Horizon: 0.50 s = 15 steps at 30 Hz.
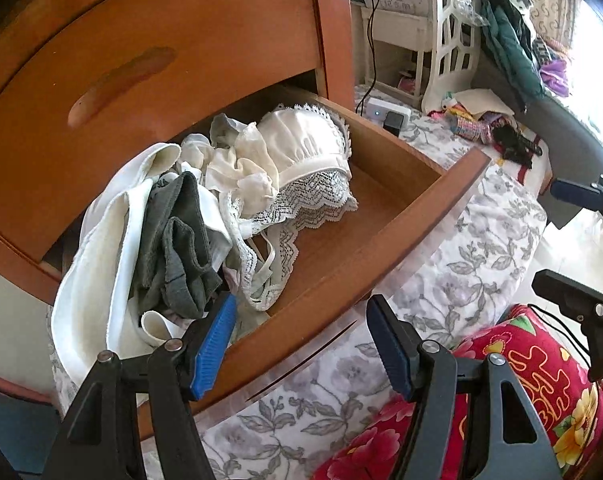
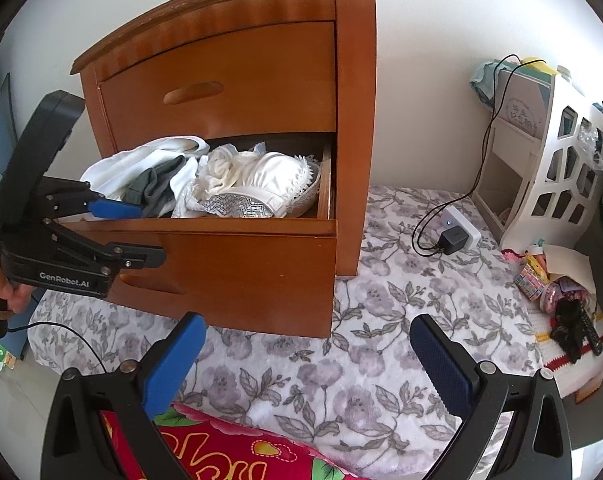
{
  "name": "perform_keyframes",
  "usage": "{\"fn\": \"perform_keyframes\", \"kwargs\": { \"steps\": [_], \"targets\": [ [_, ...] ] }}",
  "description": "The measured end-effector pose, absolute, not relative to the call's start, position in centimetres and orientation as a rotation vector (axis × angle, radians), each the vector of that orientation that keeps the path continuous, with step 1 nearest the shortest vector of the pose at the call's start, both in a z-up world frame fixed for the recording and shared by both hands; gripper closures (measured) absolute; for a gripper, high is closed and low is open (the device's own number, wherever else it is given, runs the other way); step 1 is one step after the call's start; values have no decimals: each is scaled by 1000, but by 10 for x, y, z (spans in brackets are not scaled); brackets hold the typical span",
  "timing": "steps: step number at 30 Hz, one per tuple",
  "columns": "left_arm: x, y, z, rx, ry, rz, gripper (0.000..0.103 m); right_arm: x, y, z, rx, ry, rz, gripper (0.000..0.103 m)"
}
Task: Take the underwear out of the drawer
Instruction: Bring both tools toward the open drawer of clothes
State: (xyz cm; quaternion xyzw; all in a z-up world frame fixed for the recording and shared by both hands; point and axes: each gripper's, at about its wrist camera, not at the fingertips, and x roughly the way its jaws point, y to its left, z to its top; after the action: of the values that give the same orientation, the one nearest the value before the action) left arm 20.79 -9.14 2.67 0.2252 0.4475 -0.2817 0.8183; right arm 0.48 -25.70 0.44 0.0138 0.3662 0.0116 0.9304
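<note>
Inside the open drawer, underwear lies heaped toward its left.

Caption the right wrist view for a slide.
Left gripper straddles the open drawer's front edge beside grey underwear; right gripper hangs open.

A bedroom in a home: a wooden nightstand with an open drawer full of underwear stands beside a bed with a floral sheet, a charger and scattered toys.
</note>
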Motion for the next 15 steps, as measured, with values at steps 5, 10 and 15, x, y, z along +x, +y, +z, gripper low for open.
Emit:
{"fn": "perform_keyframes", "kwargs": {
  "steps": [5,10,15],
  "targets": [
    [202,-88,28,452,904,-589,34,4,-257,6,26,747,26,0],
    [192,-71,40,326,823,-551,34,4,-253,9,14,742,28,0],
    [176,-53,62,259,713,-484,34,5,-247,13,-5,739,35,0]
  ]
}}
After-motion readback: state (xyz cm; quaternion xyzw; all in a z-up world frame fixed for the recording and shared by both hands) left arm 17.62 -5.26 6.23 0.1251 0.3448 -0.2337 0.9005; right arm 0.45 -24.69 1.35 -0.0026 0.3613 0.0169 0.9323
